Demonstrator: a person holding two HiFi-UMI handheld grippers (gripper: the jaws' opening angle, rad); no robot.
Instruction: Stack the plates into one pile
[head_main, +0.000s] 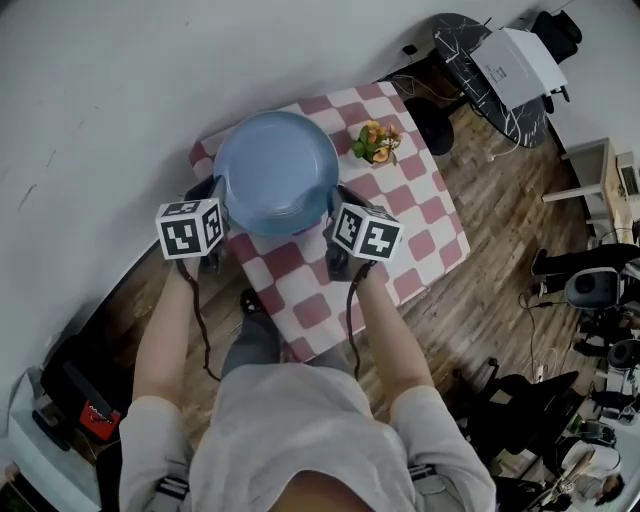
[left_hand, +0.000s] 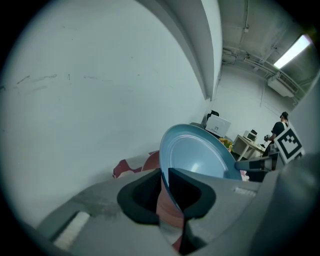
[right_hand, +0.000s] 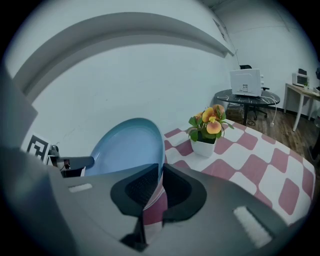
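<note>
One light blue plate (head_main: 275, 170) hangs over the far left part of the red-and-white checked table (head_main: 400, 215), held from both sides. My left gripper (head_main: 218, 208) is shut on the plate's left rim. In the left gripper view the rim runs between the two dark pads (left_hand: 142, 192), and the plate (left_hand: 197, 152) tilts away beyond them. My right gripper (head_main: 335, 215) is shut on the opposite rim. The right gripper view shows the thin edge pinched at the right gripper (right_hand: 161, 180), with the plate (right_hand: 125, 145) stretching to the left. No other plate is in sight.
A small white pot of orange flowers (head_main: 376, 143) stands on the table just right of the plate, seen too as the flower pot (right_hand: 207, 131). A white wall runs close along the table's far left side. A dark desk with a printer (head_main: 510, 60) and office chairs (head_main: 590, 290) stand to the right.
</note>
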